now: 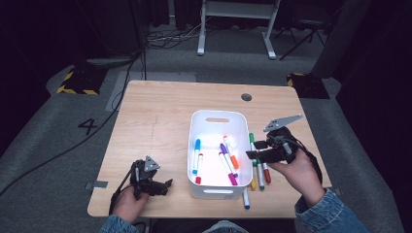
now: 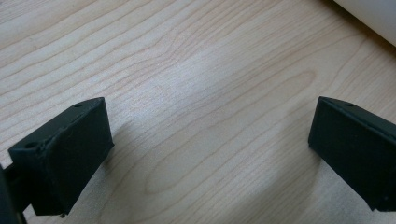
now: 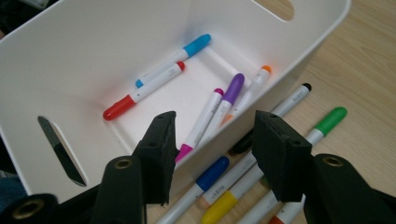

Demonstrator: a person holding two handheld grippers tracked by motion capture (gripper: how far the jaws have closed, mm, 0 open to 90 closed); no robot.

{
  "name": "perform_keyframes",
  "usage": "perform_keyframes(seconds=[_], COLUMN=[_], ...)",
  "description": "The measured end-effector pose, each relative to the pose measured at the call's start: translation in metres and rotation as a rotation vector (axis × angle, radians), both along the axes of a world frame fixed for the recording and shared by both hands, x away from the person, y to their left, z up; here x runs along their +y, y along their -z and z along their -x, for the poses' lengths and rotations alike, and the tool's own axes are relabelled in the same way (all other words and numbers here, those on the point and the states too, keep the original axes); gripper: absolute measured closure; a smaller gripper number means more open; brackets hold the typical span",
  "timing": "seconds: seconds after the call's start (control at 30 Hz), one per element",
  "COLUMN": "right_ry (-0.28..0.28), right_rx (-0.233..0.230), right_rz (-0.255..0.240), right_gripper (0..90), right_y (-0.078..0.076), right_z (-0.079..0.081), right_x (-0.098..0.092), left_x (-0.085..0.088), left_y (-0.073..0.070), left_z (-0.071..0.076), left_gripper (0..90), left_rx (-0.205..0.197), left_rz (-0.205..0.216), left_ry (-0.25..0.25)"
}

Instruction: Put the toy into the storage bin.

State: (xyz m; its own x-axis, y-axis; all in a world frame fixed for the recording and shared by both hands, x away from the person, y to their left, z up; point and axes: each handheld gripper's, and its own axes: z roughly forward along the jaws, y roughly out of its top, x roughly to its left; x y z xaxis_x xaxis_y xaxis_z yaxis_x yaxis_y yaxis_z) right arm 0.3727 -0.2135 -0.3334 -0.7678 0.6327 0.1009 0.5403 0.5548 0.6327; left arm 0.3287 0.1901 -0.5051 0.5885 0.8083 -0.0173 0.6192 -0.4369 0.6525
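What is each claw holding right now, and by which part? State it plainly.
Nothing. The left claw stands open over bare table. The right claw is open above the white bin's rim, with nothing between its jaws.

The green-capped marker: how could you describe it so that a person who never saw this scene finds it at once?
Start at the white bin in the middle of the wooden table. Several markers lie on the table along its right wall, under the right tool. The green-capped marker is among them: white barrel and the one green cap, next to a black-capped marker.
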Motion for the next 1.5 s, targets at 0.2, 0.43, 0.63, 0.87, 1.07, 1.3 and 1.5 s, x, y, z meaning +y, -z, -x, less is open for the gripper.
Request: perform_keyframes(seconds=[0.2,0.43,0.63,0.87,1.07,1.3,1.5], right_ry=[0.081,0.159,0.205,0.238,0.242,0.239,0.247], right_rx=[0.024,0.077,0.108,0.155,0.185,0.205,0.204], right_rz=[0.010,0.014,0.048,0.080,0.091,0.108,0.151], right_gripper=[50.5,51.0,51.3,51.8,52.2,52.7,63.4], right_y=[0.012,0.036,0.062,0.094,0.114,0.128,0.134], right_z=[-0.013,-0.033,-0.047,-0.057,-0.063,-0.066,-0.068], right_x=[-0.024,-0.047,-0.057,-0.066,-0.067,-0.068,-0.071], left_x=[0.000,0.000,0.000,0.000,0.001,0.001,0.001], left_y=[0.000,0.000,0.000,0.000,0.000,0.000,0.000], left_z=[0.000,0.000,0.000,0.000,0.001,0.001,0.002], left_gripper=[0.0,0.0,0.0,0.0,0.0,0.0,0.0], left_rx=[0.000,0.002,0.002,0.001,-0.005,-0.001,0.001], left_rz=[0.000,-0.001,-0.001,0.000,-0.001,0.002,0.001], left_ry=[0.000,-0.001,0.001,0.002,-0.007,-0.005,-0.008])
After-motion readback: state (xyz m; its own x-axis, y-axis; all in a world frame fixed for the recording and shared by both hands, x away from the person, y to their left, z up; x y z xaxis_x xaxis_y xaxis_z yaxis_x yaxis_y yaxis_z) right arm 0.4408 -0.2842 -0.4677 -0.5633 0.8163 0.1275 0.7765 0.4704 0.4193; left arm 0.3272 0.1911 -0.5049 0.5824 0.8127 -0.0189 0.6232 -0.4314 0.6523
